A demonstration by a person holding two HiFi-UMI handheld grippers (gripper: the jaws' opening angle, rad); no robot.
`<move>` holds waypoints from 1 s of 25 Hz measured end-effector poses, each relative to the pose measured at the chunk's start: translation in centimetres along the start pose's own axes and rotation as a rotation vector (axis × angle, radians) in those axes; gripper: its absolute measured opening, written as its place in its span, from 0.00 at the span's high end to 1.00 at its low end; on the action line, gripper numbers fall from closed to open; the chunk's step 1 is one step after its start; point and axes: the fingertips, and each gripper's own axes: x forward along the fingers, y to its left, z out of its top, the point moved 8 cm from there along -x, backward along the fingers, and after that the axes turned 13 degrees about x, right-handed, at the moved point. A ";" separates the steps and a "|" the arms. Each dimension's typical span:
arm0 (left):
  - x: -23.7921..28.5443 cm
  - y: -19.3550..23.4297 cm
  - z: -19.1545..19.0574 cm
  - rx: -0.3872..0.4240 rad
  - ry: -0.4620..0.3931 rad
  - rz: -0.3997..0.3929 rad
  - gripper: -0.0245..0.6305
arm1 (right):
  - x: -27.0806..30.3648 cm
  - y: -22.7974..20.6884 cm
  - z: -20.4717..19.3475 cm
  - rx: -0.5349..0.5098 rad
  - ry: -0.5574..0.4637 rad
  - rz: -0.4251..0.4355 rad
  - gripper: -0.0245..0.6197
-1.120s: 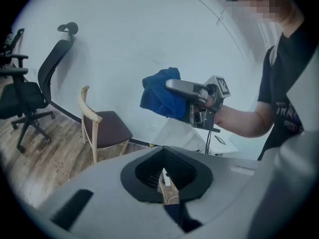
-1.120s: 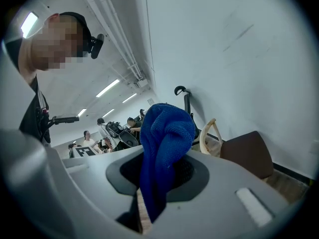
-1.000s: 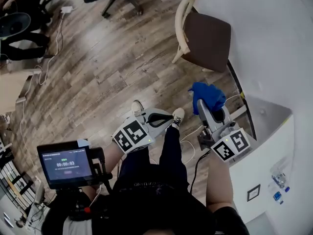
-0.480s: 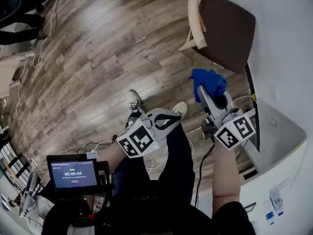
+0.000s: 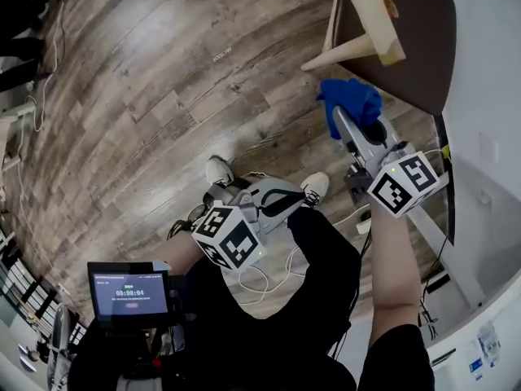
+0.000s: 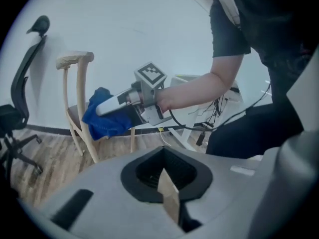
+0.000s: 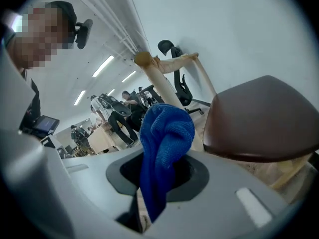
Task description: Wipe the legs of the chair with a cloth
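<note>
- Fingers (image 7: pixel 143 222) of the right gripper (image 7: pixel 147 210) are clamped on a blue cloth (image 7: pixel 164 138), which bunches up past the tips.
- Fingers (image 6: pixel 169 199) of the left gripper (image 6: pixel 172 205) are pressed together, with nothing between them.
- The cloth sits just beside a pale wooden leg (image 5: pixel 352 51) of the chair (image 5: pixel 383 6), below the edge of its dark brown seat (image 5: pixel 411 35). Whether it touches the leg cannot be told.
- The left gripper hangs low by the person's shoes (image 5: pixel 218 171), well apart from the chair.
- The chair stands at the wood floor's (image 5: pixel 163 96) edge, against a white wall (image 5: pixel 492 72).
</note>
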 end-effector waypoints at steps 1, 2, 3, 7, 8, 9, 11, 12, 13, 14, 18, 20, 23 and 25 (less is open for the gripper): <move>0.7 0.3 -1.1 0.052 0.004 0.002 0.97 | 0.8 -1.0 -0.5 -0.014 0.005 -0.006 0.83; 1.4 0.6 -2.1 0.102 0.008 0.006 0.97 | 1.7 -2.0 -0.8 -0.026 0.008 -0.010 0.83; 2.1 0.9 -3.2 0.144 0.011 0.009 0.96 | 2.5 -3.0 -1.1 -0.030 0.008 -0.011 0.83; 4.7 1.3 -6.7 0.219 0.001 -0.009 0.96 | 5.2 -6.3 -2.5 -0.020 0.002 0.010 0.83; 5.3 1.4 -7.5 0.229 -0.003 -0.020 0.97 | 5.7 -7.2 -2.7 -0.034 -0.005 0.011 0.83; 6.0 1.7 -8.5 0.239 -0.004 -0.034 0.96 | 6.4 -8.2 -2.9 -0.051 -0.017 0.013 0.83; 7.5 2.9 -10.9 0.244 -0.009 -0.079 0.97 | 8.1 -11.0 -3.4 -0.066 -0.047 0.030 0.83; 8.2 3.6 -12.2 0.230 -0.020 -0.101 0.96 | 9.1 -12.5 -3.9 -0.068 -0.058 0.045 0.83; 8.9 4.3 -13.5 0.205 -0.037 -0.122 0.97 | 10.1 -14.0 -4.5 -0.074 -0.065 0.059 0.83; 9.4 4.9 -14.4 0.175 -0.057 -0.140 0.96 | 10.8 -15.1 -5.0 -0.088 -0.067 0.072 0.83; 10.0 6.6 -14.6 0.158 -0.083 -0.168 0.96 | 11.2 -16.4 -5.9 -0.162 -0.050 0.099 0.83; 9.6 7.5 -13.9 0.173 -0.086 -0.159 0.96 | 11.3 -16.5 -6.5 -0.189 -0.032 0.096 0.83; 8.9 8.7 -13.6 0.151 -0.107 -0.138 0.96 | 12.5 -17.6 -8.4 -0.205 -0.004 0.084 0.83; 8.7 9.4 -14.0 0.127 -0.108 -0.126 0.97 | 13.6 -19.2 -9.8 -0.193 0.020 0.072 0.83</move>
